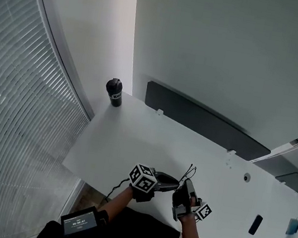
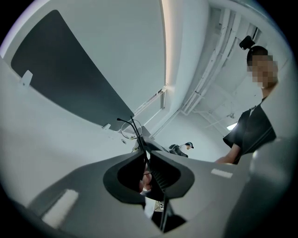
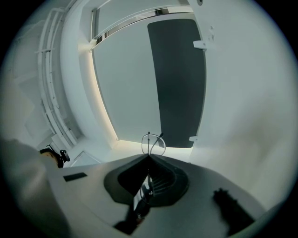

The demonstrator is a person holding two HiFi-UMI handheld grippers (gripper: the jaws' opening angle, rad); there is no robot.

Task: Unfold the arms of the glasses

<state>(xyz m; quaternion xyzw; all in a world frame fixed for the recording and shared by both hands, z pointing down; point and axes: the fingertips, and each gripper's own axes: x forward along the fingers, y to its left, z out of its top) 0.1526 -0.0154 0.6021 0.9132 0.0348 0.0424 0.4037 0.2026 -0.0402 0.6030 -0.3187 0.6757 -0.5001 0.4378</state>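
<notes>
A pair of thin black wire glasses [image 1: 189,172] is held just above the front of the white table [image 1: 134,141], between my two grippers. My left gripper [image 1: 175,182] comes in from the left and points level. In the left gripper view its jaws [image 2: 145,151] are pinched on one thin arm [image 2: 135,132] of the glasses, with a round lens rim [image 2: 126,131] just beyond. My right gripper [image 1: 187,185] points slightly upward from below. It is shut on the frame [image 3: 149,156], and a lens rim [image 3: 152,144] stands up past its tips.
A black bottle [image 1: 114,92] stands at the table's far left corner. A dark panel [image 1: 205,122] runs along the back edge. A small black flat object [image 1: 255,224] lies at the right. A person in dark clothes [image 2: 253,128] stands off to the side. Window blinds [image 1: 13,121] fill the left.
</notes>
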